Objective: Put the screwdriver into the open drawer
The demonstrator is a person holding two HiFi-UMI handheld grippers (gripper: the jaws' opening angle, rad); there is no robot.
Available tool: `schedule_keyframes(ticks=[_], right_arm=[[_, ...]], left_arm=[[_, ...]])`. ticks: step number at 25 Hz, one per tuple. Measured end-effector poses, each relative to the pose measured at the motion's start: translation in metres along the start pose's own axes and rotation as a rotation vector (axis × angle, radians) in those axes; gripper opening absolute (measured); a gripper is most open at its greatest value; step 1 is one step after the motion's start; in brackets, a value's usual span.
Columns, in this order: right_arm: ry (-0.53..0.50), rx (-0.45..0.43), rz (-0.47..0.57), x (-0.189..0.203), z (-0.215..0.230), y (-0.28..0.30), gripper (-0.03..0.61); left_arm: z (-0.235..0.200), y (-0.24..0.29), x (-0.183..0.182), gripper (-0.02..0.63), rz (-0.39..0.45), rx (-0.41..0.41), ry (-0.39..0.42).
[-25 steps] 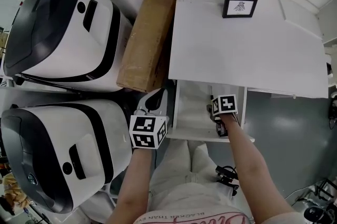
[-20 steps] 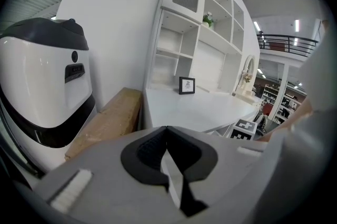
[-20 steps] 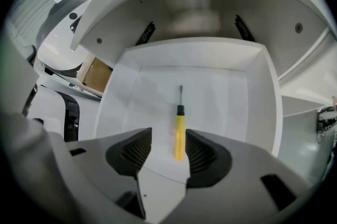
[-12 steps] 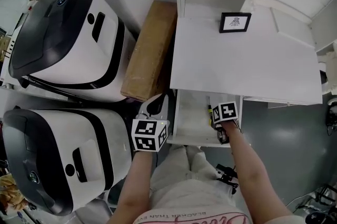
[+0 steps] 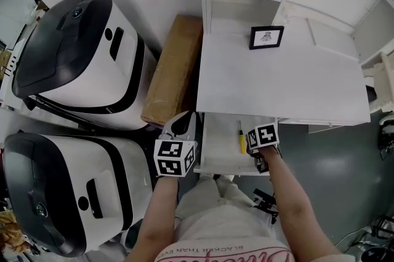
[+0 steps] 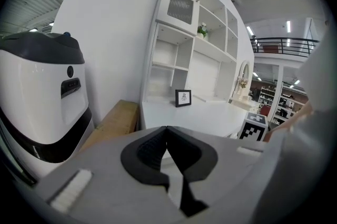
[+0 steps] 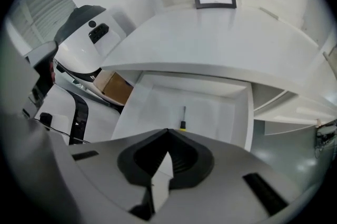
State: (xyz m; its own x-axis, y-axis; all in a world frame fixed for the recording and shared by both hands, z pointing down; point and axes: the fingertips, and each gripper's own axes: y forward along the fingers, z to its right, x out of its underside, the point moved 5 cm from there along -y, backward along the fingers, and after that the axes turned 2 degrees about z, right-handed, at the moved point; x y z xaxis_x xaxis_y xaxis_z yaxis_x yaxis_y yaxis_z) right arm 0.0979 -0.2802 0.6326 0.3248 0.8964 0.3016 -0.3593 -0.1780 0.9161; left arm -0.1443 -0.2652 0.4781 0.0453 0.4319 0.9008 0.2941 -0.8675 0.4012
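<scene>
Although the job looked done, one hazard remained.

Head view: the screwdriver point(image 5: 241, 139) lay loose on the floor of the open drawer point(image 5: 207, 147). Its long axis ran front to back, with the yellow handle toward the drawer front and the tip toward the back.

Left gripper view: the left claw point(image 6: 167, 128) was closed and empty.

Right gripper view: the right claw point(image 7: 168, 131) had just closed on nothing and hung above the handle. A knock on the drawer would likely roll the screwdriver.

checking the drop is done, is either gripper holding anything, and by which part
Nothing is held. The right gripper has just closed its jaws on nothing, the left gripper is shut and empty, and the screwdriver lies loose in the drawer.
</scene>
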Motion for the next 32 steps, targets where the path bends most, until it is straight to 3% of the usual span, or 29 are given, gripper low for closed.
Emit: schedule_keyframes(ticks=[18,26,32], right_arm=[[-0.088,0.053,0.256,-0.037,-0.01,-0.089,0.006],[-0.062,0.054,0.424,-0.051,-0.015,-0.136,0.006],[-0.113,0.053,0.557,-0.063,-0.022,-0.174,0.006]], left_arm=[[0.019,-0.001,-0.052,0.009,0.125,0.03,0.056],[0.029,-0.002,-0.078,0.009,0.189,0.048,0.091],[0.039,-0.005,-0.094,0.009,0.23,0.063,0.126]])
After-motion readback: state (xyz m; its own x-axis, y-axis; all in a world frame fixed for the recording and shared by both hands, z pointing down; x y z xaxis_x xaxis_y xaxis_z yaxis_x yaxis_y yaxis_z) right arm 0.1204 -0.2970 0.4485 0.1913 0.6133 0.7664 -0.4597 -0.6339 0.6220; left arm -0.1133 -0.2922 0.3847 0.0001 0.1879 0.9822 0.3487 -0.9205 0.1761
